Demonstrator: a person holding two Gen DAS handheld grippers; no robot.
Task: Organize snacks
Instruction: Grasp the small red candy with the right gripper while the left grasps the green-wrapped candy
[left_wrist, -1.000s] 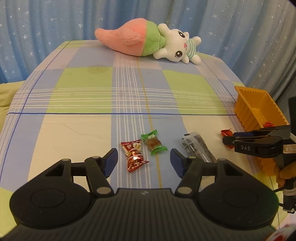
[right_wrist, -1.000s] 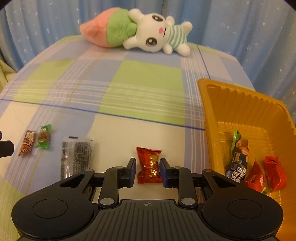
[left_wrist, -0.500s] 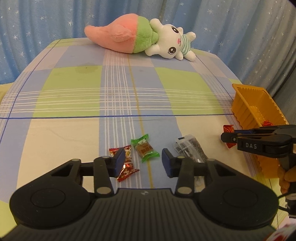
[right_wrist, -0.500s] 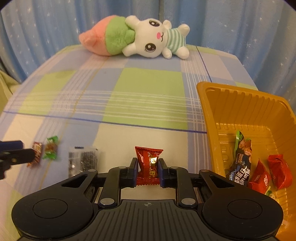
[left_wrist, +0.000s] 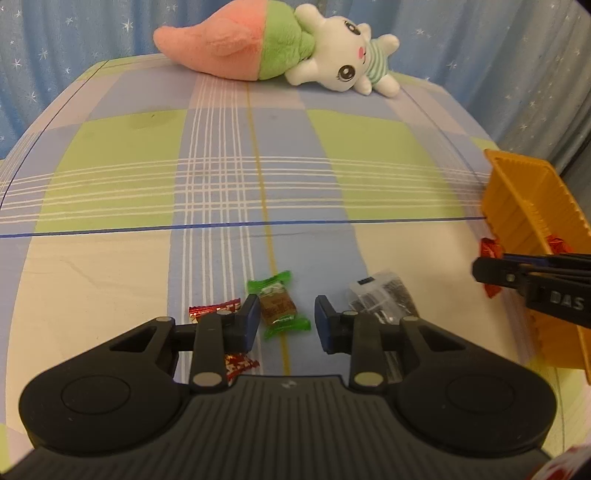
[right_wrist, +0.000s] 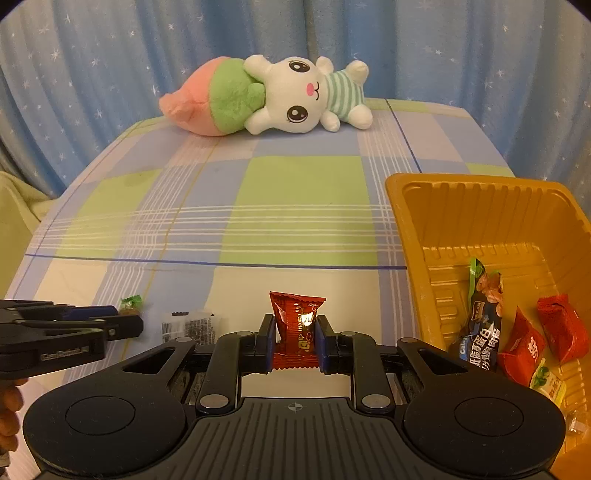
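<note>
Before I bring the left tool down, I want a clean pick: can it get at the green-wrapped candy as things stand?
Probably yes. The left tool is open, and the green-wrapped candy lies flat between its fingers with nothing on top. The red candy sits right under the left finger and might get nudged.

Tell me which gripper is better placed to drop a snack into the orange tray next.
Right. The right gripper is shut on the red candy beside the orange tray; the left gripper is open, holding nothing.

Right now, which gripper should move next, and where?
Probably the right gripper: it is shut on the red snack packet, so carrying it right over the orange tray rim and releasing seems next. The left gripper is open around the green candy.
</note>
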